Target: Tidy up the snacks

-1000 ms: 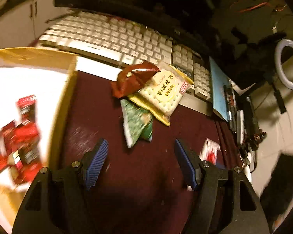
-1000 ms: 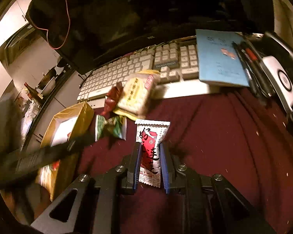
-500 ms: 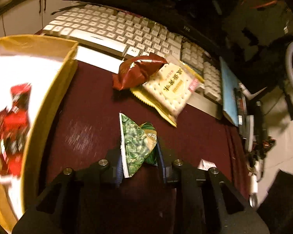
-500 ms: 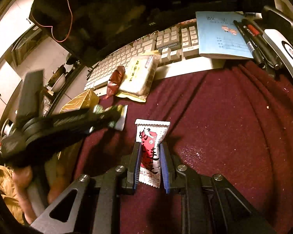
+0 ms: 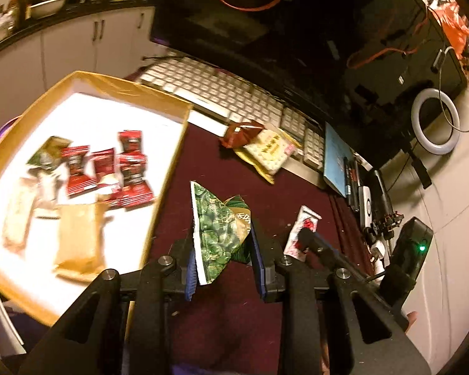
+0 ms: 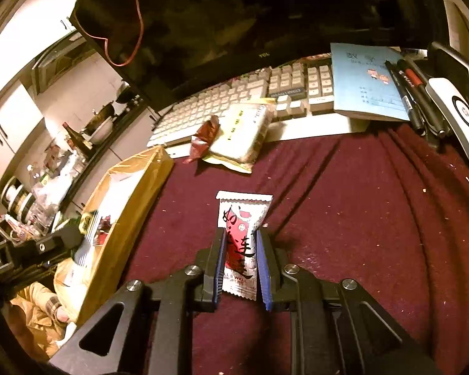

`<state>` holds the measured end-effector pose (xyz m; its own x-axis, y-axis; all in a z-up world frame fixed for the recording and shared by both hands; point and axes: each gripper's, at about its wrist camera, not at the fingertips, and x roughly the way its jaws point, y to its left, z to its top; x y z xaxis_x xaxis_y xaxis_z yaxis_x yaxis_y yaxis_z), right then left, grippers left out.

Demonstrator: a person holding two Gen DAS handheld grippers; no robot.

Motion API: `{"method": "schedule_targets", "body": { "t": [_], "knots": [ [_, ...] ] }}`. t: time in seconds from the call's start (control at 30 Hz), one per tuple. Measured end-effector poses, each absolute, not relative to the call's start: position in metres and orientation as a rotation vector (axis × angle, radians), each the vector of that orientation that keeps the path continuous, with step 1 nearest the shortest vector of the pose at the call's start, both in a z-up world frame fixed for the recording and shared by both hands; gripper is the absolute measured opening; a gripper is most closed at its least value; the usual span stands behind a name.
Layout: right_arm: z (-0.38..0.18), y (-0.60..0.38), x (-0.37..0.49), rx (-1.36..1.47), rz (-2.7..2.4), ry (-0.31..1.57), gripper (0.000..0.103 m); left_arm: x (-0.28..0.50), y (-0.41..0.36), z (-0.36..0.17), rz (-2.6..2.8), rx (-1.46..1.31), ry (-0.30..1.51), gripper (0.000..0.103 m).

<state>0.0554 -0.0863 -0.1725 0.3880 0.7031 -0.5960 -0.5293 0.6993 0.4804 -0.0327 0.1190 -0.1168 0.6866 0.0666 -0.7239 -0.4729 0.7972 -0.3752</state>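
Left wrist view: the left gripper (image 5: 223,262) is clamped on the green pea packet (image 5: 219,231), which stands up between its blue pads (image 5: 190,273), lifted clear of the maroon cloth (image 5: 203,162). To the left of the fingers lies the yellow-rimmed box (image 5: 168,159), already holding several red packets (image 5: 106,168) and a tan one. Beyond the fingertips, against the keyboard (image 5: 228,93), rest a cracker pack (image 5: 267,153) and a dark red wrapper (image 5: 240,132). In the right wrist view the right gripper (image 6: 242,268) is closed on the red-and-white sachet (image 6: 242,234), pinched at its lower half, its bottom edge apparently touching the cloth. The step in hand looks like carrying the pea packet to the box; the next move calls for swinging it left over the rim before letting go, with the sachet to follow
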Motion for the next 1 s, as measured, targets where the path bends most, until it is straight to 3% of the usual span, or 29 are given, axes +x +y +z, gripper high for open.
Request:
{"method": "schedule_targets", "body": {
  "t": [0.07,0.13,0.43,0.53,0.57,0.6,0.7,0.8,1.0],
  "knots": [
    [-0.169,-0.084,0.052,0.224,0.803,0.864,0.019,-0.045,0.123,-0.114,0.352,-0.581,0.751,0.026],
    [-0.167,-0.079,0.048,0.218,0.822,0.864,0.010,-0.056,0.132,-0.109,0.369,-0.597,0.736,0.026],
    [-0.158,-0.068,0.033,0.162,0.843,0.825,0.009,-0.082,0.158,-0.114,0.422,-0.658,0.740,0.026],
    [-0.165,-0.070,0.041,0.160,0.776,0.849,0.025,-0.082,0.153,-0.117,0.415,-0.646,0.750,0.026],
    [-0.168,-0.072,0.045,0.163,0.748,0.865,0.045,-0.080,0.151,-0.117,0.408,-0.642,0.753,0.026],
    [-0.171,-0.073,0.050,0.175,0.730,0.882,0.053,-0.078,0.149,-0.116,0.404,-0.639,0.755,0.026],
    [-0.182,-0.068,0.059,0.150,0.685,0.940,0.057,-0.072,0.144,-0.117,0.383,-0.634,0.762,0.026],
    [-0.184,-0.050,0.051,0.015,0.648,0.909,0.052,-0.068,0.138,-0.120,0.373,-0.628,0.774,0.026],
    [-0.185,-0.025,0.028,-0.211,0.634,0.849,0.013,-0.065,0.133,-0.123,0.361,-0.632,0.786,0.026]
  ]
}}
